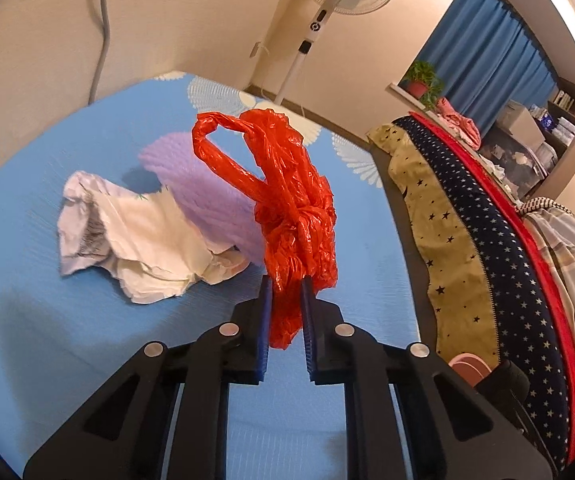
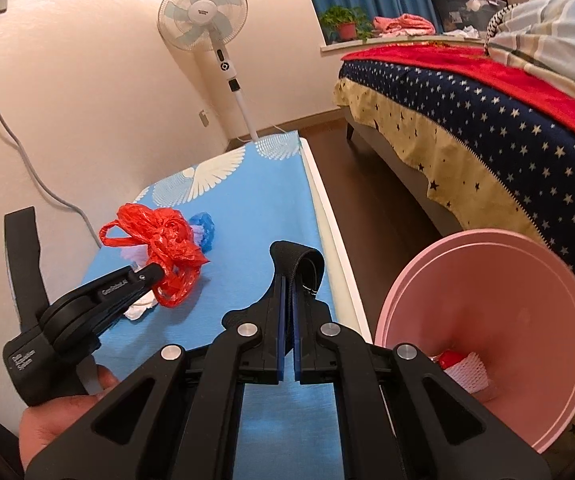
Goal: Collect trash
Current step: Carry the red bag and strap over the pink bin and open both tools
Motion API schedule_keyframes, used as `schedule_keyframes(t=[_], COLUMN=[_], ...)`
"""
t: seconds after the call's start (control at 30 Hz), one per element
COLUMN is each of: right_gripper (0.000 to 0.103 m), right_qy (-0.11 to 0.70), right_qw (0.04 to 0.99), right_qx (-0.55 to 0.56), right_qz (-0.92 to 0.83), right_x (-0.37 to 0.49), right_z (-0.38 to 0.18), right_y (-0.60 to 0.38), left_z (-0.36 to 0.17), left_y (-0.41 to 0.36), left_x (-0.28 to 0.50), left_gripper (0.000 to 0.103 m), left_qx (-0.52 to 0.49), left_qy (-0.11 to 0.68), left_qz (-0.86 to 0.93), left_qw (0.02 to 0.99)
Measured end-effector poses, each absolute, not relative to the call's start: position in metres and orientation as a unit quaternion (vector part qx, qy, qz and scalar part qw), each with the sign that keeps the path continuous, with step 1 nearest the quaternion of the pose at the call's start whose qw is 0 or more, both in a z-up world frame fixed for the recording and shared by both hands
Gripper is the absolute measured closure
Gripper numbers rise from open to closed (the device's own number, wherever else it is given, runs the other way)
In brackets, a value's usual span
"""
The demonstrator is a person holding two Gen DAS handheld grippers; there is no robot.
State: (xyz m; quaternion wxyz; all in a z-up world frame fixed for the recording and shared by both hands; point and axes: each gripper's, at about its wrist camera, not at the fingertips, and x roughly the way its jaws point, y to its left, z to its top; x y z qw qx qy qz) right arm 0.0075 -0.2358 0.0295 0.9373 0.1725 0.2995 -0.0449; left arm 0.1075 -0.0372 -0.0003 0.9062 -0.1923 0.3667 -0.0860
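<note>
My left gripper (image 1: 286, 286) is shut on a crumpled red plastic bag (image 1: 287, 184) and holds it above the blue table (image 1: 67, 340). The bag also shows in the right wrist view (image 2: 167, 252), held by the left gripper (image 2: 158, 274). Crumpled white paper (image 1: 135, 232) and a purple foam net (image 1: 203, 184) lie on the table behind the bag. My right gripper (image 2: 289, 280) is shut on a black strap (image 2: 299, 260). A pink bin (image 2: 487, 336) hangs at the right of it, tilted towards me, with red and white trash (image 2: 463, 372) inside.
A blue plastic piece (image 2: 203, 232) lies behind the bag. A bed with a star-patterned cover (image 2: 487, 128) stands to the right across a dark floor strip (image 2: 367, 184). A standing fan (image 2: 203, 16) and a wall cable (image 2: 15, 140) are at the back.
</note>
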Motion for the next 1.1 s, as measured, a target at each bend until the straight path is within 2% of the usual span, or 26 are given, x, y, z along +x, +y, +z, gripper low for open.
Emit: schedule_keyframes(t=[0.6,1.1], right_gripper=[0.1,0.1], right_qy=[0.266,0.242], right_qw=[0.956,0.962], right_qx=[0.113,0.06], right_qz=[-0.056,-0.113], right_x=[-0.042,-0.067], right_z=[0.076,0.1], right_y=[-0.22,-0.243], left_z=[0.061,0.068], left_y=[-0.037,-0.051], left_x=[0.03,-0.006], left_gripper=[0.089,0.089], left_qx=[-0.13,-0.098], left_qy=[0.316,0.311], left_qz=[-0.118,-0.144], left_qw=[0.932,0.934])
